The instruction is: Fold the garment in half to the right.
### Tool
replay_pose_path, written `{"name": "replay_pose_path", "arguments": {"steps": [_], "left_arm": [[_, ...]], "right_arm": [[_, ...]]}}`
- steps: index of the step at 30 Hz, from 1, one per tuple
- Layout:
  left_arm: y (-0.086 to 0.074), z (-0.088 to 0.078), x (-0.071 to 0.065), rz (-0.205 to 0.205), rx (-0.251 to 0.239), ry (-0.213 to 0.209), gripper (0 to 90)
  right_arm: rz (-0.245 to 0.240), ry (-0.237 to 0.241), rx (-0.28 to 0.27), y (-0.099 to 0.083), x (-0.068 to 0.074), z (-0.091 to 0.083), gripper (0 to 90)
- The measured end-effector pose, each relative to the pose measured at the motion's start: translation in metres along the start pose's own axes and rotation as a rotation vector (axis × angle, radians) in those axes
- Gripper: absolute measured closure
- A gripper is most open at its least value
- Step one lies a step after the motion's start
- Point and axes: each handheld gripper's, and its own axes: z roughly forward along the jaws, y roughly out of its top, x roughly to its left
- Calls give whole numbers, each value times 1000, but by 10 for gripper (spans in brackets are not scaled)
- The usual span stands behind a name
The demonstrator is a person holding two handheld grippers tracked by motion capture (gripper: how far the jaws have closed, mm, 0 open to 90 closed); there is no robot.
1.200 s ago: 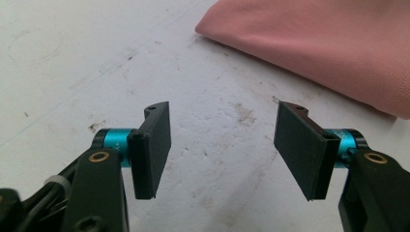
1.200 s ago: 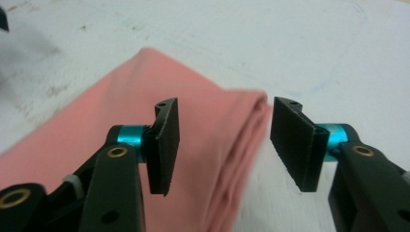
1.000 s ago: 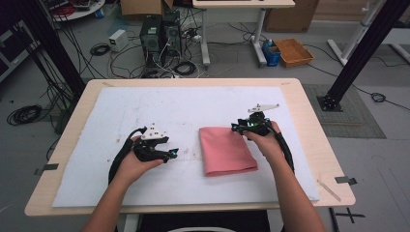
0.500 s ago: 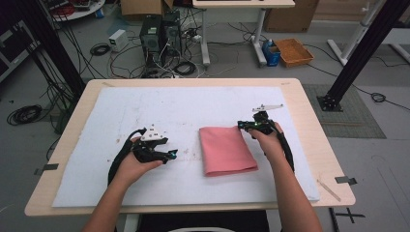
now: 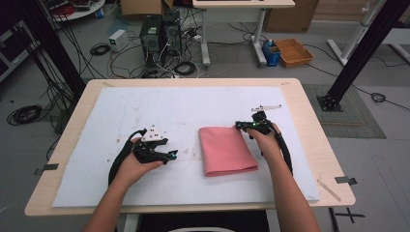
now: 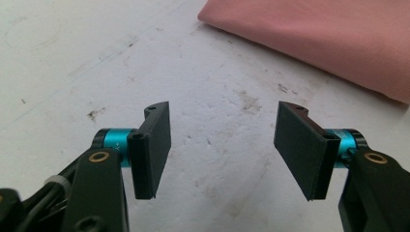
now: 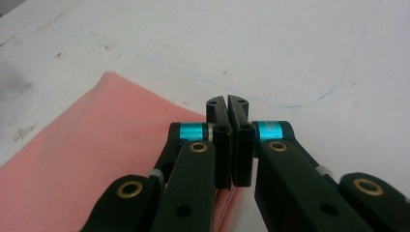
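Observation:
A folded pink cloth lies on the white mat, right of centre. My right gripper sits at the cloth's far right corner. In the right gripper view its jaws are pressed together over the edge of the cloth, pinching that corner. My left gripper rests on the mat to the left of the cloth and points toward it. The left gripper view shows it open with bare mat between the pads, and the cloth lies a little ahead of them.
The white mat covers most of the wooden table. Behind the table the floor holds computer towers, cables and an orange bin. A black frame post stands at the right.
The right hand has shifted slightly at the cloth's far right corner. The left hand and the cloth have kept still.

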Motion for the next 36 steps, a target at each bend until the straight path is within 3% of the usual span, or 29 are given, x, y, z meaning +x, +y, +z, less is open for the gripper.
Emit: {"name": "replay_pose_path", "arguments": {"steps": [3, 7, 9, 10, 11, 14, 17, 20, 22, 25, 27, 31, 36], "left_arm": [[0, 0, 0, 1, -5, -1, 383], [0, -1, 0, 5, -5, -2, 383], [0, -1, 0, 4, -5, -2, 383], [0, -1, 0, 1, -7, -2, 383], [0, -1, 0, -1, -10, -3, 383], [1, -2, 2, 1, -12, 1, 383], [1, -4, 3, 8, -23, 4, 383], [2, -6, 5, 20, -32, 11, 373], [3, -8, 6, 27, -36, 16, 369], [4, -11, 9, 39, -49, 15, 368], [6, -15, 11, 43, -73, 2, 369], [13, -24, 11, 50, -120, -38, 342], [14, -24, 12, 53, -132, -53, 328]], "right_arm": [[21, -33, -23, 0, -4, -6, 900], [96, -65, -23, -6, -10, -6, 864], [88, -107, -10, -8, -10, -6, 769], [89, -111, -14, -9, -9, -8, 769], [91, -109, -23, -10, -9, -10, 761], [63, -168, -40, -12, -5, -22, 695], [50, -189, -76, -15, -2, -36, 572], [19, -157, -87, -20, 2, -49, 480], [-18, -128, -44, -24, 4, -52, 451], [-101, -164, 11, -23, 10, -56, 416], [-132, -151, -4, -20, 13, -59, 391], [-145, -103, -36, -14, 16, -65, 328], [-183, -45, -53, -12, 21, -71, 289]]}}
